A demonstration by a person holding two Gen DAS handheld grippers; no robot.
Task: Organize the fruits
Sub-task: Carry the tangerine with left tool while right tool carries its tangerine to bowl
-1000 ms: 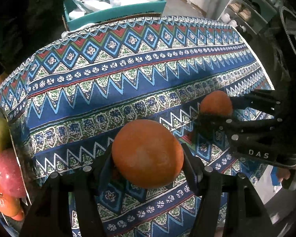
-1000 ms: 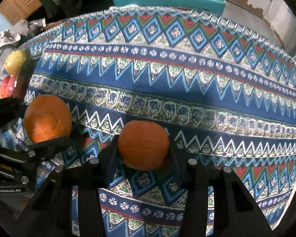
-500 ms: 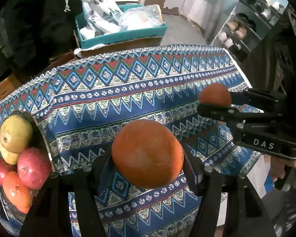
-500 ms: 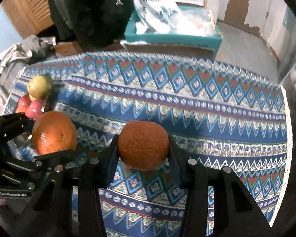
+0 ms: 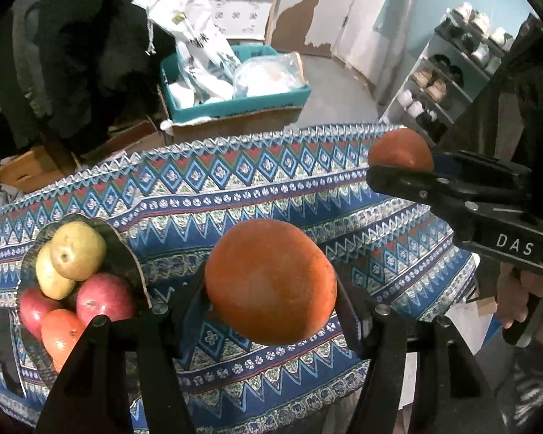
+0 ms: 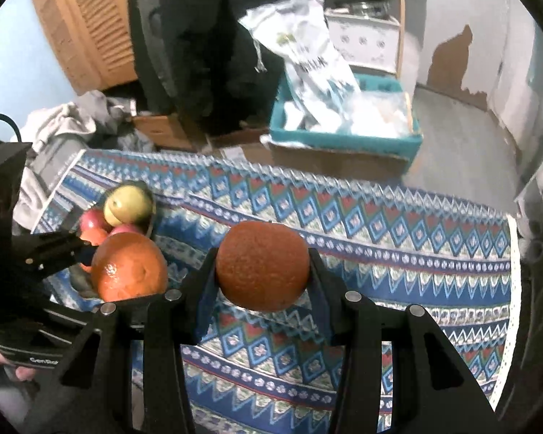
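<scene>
My left gripper is shut on a large orange, held well above the patterned tablecloth. My right gripper is shut on a smaller, rougher orange, also high over the cloth. Each gripper shows in the other's view: the right one with its orange at the right, the left one with its orange at the lower left. A dark fruit bowl at the table's left holds yellow pears, red apples and an orange fruit.
Beyond the table's far edge stands a teal box with white bags on a cardboard carton. A shoe rack stands at the right, dark clothing hangs behind, and grey cloth is piled at the left. A hand grips the right tool.
Both grippers have risen with their oranges, so the table looks smaller and the room behind has come into view. The fruit bowl now shows more fully at the left.
</scene>
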